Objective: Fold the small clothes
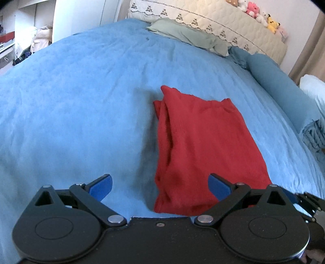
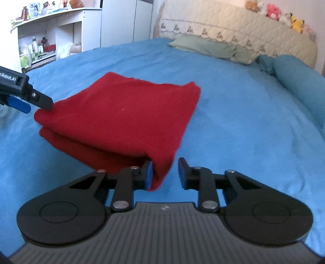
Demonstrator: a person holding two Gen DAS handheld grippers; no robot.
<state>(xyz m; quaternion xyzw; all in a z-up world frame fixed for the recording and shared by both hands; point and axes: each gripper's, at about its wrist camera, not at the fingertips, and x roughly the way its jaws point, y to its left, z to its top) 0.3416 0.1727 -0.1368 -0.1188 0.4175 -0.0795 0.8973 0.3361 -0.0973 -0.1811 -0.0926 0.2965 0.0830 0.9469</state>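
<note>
A folded red cloth (image 1: 203, 142) lies on the blue bed sheet (image 1: 71, 111). My left gripper (image 1: 160, 186) stands wide open over the cloth's near edge, and neither blue pad touches the fabric. In the right wrist view the red cloth (image 2: 121, 117) has its near corner hanging between the jaws of my right gripper (image 2: 165, 174). The left pad (image 2: 149, 174) lies against the fabric, while the right pad (image 2: 182, 172) stands apart from it with blue sheet showing in the gap. The left gripper (image 2: 30, 103) shows at the cloth's far left corner.
A green pillow (image 2: 205, 47) and a blue bolster (image 2: 300, 81) lie at the head of the bed. The cream headboard (image 2: 233, 22) carries plush toys (image 2: 273, 11). White shelves (image 2: 46, 34) with bottles stand beyond the bed's left side.
</note>
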